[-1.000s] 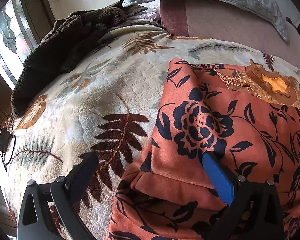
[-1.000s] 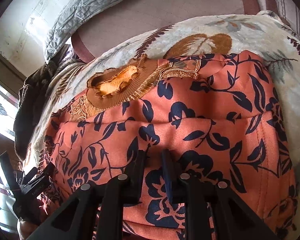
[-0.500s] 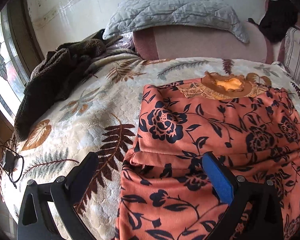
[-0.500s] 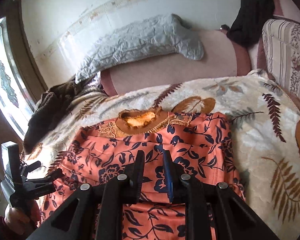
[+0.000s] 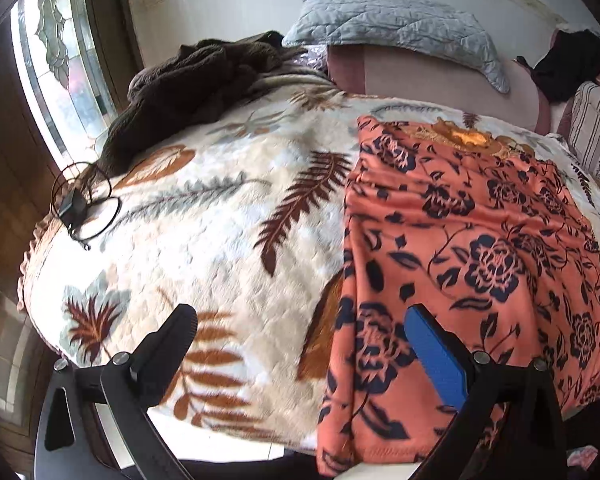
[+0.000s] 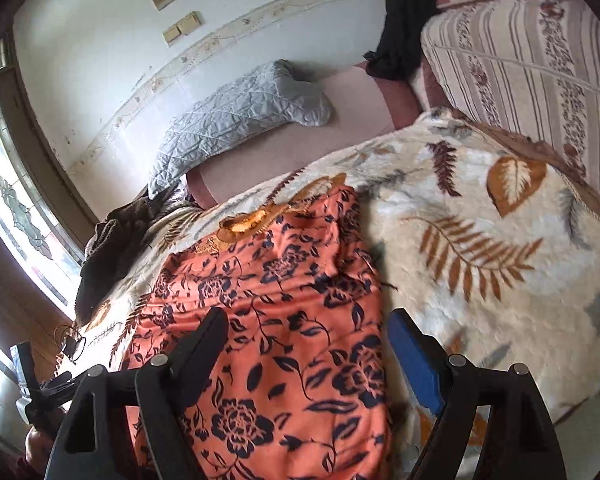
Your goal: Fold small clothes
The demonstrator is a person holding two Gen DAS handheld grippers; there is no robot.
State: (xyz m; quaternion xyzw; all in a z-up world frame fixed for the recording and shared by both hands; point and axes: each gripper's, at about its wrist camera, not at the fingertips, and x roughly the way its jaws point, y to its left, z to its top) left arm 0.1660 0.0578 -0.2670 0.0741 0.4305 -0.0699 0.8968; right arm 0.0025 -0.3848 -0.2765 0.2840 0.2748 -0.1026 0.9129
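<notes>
Right wrist view shows our right gripper [image 6: 304, 344] with its jaws opening wide, nothing pinched, the orange floral garment [image 6: 284, 320] lying flat on the leaf-print blanket [image 6: 480, 264] below and between its fingers. Our left gripper [image 5: 300, 344] also stands wide and empty, the garment's left edge beneath it. We should smooth the cloth, then pinch 2 matching corners for an even fold.

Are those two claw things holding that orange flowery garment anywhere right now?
No. The left gripper and right gripper hold nothing; the right jaws are opening above the garment.
</notes>
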